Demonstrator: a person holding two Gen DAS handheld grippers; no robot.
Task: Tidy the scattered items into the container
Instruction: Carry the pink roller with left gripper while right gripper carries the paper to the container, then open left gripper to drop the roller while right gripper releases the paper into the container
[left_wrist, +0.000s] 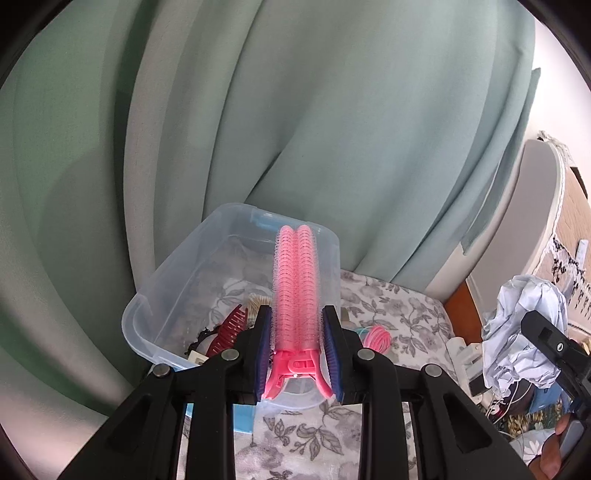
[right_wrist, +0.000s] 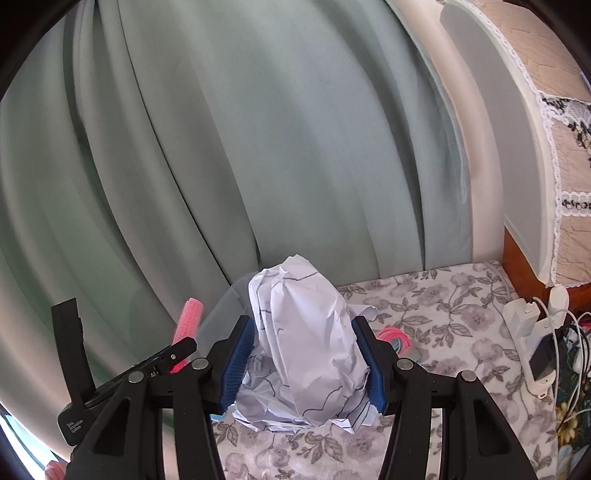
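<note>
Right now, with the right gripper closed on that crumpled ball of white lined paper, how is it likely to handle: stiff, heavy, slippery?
The crumpled ball of white lined paper probably weighs little for its bulk. Its creased folds bulge between the right gripper pads, so it likely squashes rather than resists. Loose edges hang below, so it may shift or unfold on release.

1. My right gripper (right_wrist: 304, 363) has its blue-padded fingers (right_wrist: 236, 363) pressed against both sides of a crumpled paper ball (right_wrist: 306, 343) with black lines on it.
2. Below lies a grey floral cloth (right_wrist: 443, 325).
3. At my left, the other gripper (right_wrist: 173, 356) carries a pink hair roller clip (right_wrist: 190, 319).
4. A pink coil (right_wrist: 393, 336) peeks out right of the paper.
5. Green curtain (right_wrist: 258, 147) hangs behind; chargers and cables (right_wrist: 543, 343) sit far right.
</note>
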